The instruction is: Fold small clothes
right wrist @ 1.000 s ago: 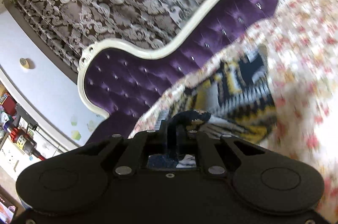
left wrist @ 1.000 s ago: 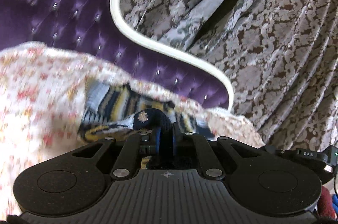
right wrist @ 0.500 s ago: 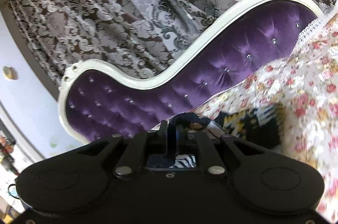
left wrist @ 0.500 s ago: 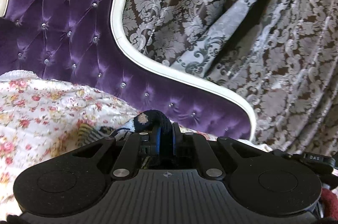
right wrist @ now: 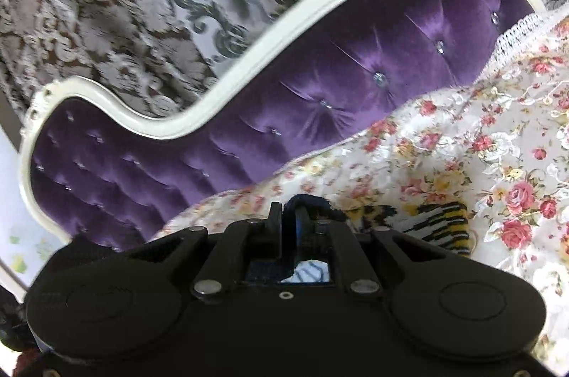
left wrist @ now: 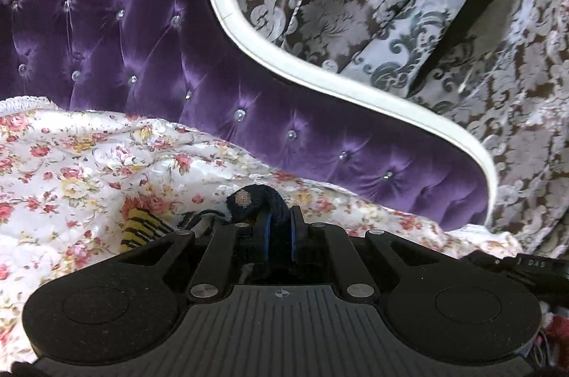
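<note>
A small knitted garment, navy-edged with yellow, black and white stripes, lies on a floral bedspread (left wrist: pixel 89 163). My left gripper (left wrist: pixel 279 227) is shut on the garment's navy edge (left wrist: pixel 254 199), which bulges up between the fingertips. A striped part of the garment (left wrist: pixel 142 229) shows to its left. In the right wrist view my right gripper (right wrist: pixel 290 222) is shut on another navy edge (right wrist: pixel 313 203). The striped part of the garment (right wrist: pixel 437 222) spreads to its right. Most of the garment is hidden under the gripper bodies.
A purple tufted headboard (left wrist: pixel 124 39) with a white curved frame (left wrist: pixel 249 32) rises just behind the bedspread. Brown and silver damask curtains (left wrist: pixel 409 4) hang beyond it. In the right wrist view the headboard (right wrist: pixel 355 92) is close ahead, with the floral bedspread (right wrist: pixel 480 146) to the right.
Both grippers have carried the garment's edge toward the headboard, which now looms larger. Much less of the striped fabric shows ahead of the fingers. Both stay shut.
</note>
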`<action>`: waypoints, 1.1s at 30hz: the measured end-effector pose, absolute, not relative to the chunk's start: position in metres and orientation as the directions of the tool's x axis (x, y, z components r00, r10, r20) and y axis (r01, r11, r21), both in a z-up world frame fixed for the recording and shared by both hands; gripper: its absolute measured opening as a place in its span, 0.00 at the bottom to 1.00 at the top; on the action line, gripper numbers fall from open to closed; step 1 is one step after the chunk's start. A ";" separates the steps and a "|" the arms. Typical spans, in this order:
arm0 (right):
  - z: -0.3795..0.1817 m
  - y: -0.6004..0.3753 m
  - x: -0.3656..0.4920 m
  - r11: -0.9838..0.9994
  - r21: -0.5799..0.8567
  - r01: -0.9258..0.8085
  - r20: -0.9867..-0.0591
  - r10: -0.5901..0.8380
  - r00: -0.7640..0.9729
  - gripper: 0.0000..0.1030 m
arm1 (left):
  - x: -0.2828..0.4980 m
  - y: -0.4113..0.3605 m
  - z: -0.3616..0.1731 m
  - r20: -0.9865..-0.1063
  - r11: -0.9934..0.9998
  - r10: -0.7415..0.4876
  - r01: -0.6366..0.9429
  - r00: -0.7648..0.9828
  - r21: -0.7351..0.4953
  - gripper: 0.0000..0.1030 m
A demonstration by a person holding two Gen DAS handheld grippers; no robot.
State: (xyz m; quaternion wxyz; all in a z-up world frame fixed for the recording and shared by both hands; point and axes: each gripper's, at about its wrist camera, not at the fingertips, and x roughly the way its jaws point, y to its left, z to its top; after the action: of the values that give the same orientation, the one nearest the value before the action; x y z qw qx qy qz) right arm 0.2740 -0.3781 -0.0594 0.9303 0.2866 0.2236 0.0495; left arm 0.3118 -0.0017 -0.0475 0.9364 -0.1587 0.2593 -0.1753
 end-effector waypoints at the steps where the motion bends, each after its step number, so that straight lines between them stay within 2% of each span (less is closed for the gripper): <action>1: -0.063 -0.378 0.278 0.835 0.548 0.045 -0.398 0.213 0.892 0.14 | 0.316 -0.003 -0.050 -0.434 0.890 -0.406 0.239 0.804 -0.388 0.09; 8: -0.085 -0.374 0.295 0.856 0.508 0.096 -0.434 0.158 0.887 0.14 | 0.334 -0.011 -0.068 -0.461 0.912 -0.366 0.212 0.809 -0.352 0.14; 10: -0.092 -0.371 0.296 0.868 0.485 0.107 -0.438 0.135 0.889 0.15 | 0.338 -0.010 -0.073 -0.463 0.917 -0.348 0.194 0.815 -0.348 0.22; 12: -0.098 -0.370 0.296 0.870 0.477 0.124 -0.437 0.112 0.893 0.15 | 0.340 -0.006 -0.079 -0.477 0.929 -0.314 0.163 0.821 -0.332 0.41; 16: -0.108 -0.376 0.297 0.844 0.519 0.139 -0.427 0.115 0.897 0.18 | 0.342 0.008 -0.089 -0.506 0.934 -0.295 0.133 0.811 -0.332 0.51; 18: -0.109 -0.376 0.295 0.838 0.529 0.134 -0.418 0.120 0.901 0.19 | 0.341 0.015 -0.095 -0.510 0.931 -0.291 0.119 0.809 -0.344 0.60; 21: -0.113 -0.380 0.296 0.821 0.558 0.124 -0.408 0.141 0.902 0.22 | 0.339 0.020 -0.103 -0.499 0.923 -0.301 0.116 0.813 -0.368 0.62; 26: -0.120 -0.386 0.296 0.788 0.605 0.111 -0.384 0.168 0.908 0.22 | 0.330 0.024 -0.091 -0.451 0.927 -0.265 0.097 0.852 -0.362 0.62; 33: -0.122 -0.388 0.295 0.768 0.635 0.090 -0.360 0.190 0.913 0.27 | 0.303 0.016 -0.063 -0.404 0.950 -0.284 0.198 0.869 -0.242 0.63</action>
State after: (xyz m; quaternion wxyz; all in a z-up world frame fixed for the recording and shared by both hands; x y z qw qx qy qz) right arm 0.2952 -0.3882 -0.1225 0.9172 0.3398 0.2062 0.0272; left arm 0.3031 0.0164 -0.0627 0.9619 -0.0965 0.2228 -0.1255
